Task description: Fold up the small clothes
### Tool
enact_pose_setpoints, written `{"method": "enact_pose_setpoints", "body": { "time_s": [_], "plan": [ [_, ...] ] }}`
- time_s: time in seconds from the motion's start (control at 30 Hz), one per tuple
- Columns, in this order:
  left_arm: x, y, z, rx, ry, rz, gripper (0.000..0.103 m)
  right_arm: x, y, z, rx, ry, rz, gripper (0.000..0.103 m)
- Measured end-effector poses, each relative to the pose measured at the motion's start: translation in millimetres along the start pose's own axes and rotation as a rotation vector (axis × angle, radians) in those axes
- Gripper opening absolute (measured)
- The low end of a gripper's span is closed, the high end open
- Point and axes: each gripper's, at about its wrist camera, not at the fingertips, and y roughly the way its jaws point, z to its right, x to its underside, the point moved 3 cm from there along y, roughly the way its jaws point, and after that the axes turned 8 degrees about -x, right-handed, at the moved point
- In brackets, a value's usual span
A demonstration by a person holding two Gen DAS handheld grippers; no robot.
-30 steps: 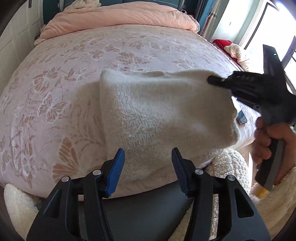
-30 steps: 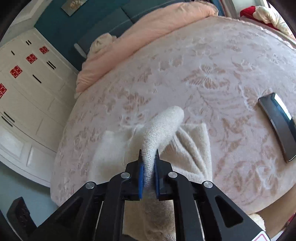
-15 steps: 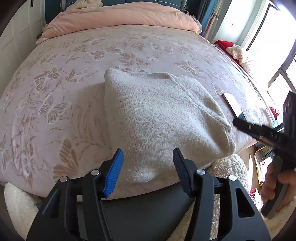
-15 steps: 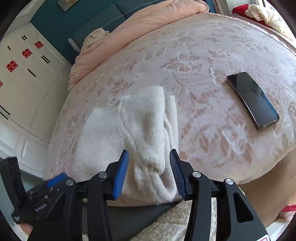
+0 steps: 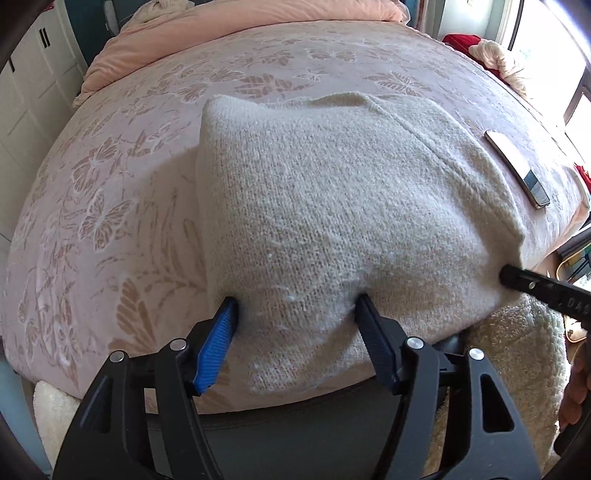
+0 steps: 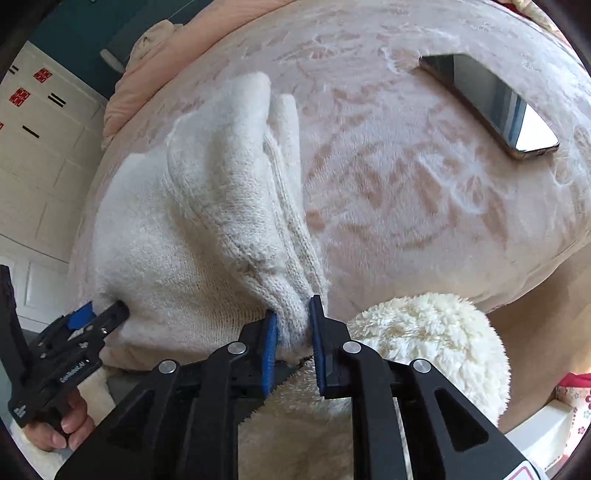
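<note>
A cream knitted sweater [image 5: 343, 206] lies partly folded on the pink butterfly bedspread [image 5: 110, 184], its near hem hanging over the bed's front edge. My left gripper [image 5: 295, 325] is open, its jaws wide apart and pressed into the sweater's near edge. My right gripper [image 6: 291, 328] is shut on the sweater's [image 6: 207, 206] near right corner, where several layers bunch between the blue pads. The right gripper's tip also shows in the left wrist view [image 5: 517, 277], touching the sweater's right edge. The left gripper shows at the lower left of the right wrist view [image 6: 103, 317].
A smartphone [image 6: 487, 99] lies on the bed to the right of the sweater; it also shows in the left wrist view [image 5: 517, 170]. A peach duvet [image 5: 258, 22] is heaped at the bed's far end. A fluffy cream sleeve [image 6: 424, 343] is under the right gripper.
The right gripper let go of the raised sleeve, dropped to the sweater's near right corner and shut on it. The left gripper moved forward, its open jaws now against the hem.
</note>
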Motion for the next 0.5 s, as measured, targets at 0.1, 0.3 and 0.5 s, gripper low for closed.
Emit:
{"method": "enact_pose_setpoints", "body": {
  "time_s": [0.1, 0.3, 0.5],
  "plan": [
    [1, 0, -3, 0.01, -0.014, -0.002, 0.064, -15, -38, -21, -0.037, -0.023, 0.11, 0.028],
    [0, 4, -1, -0.006, -0.016, -0.009, 0.067, -39, 22, -45, 0.081, -0.161, 0.039, 0.002],
    [2, 8, -3, -0.01, -0.008, -0.02, 0.072, -47, 3, -63, 0.079, -0.135, 0.112, 0.0]
  ]
}}
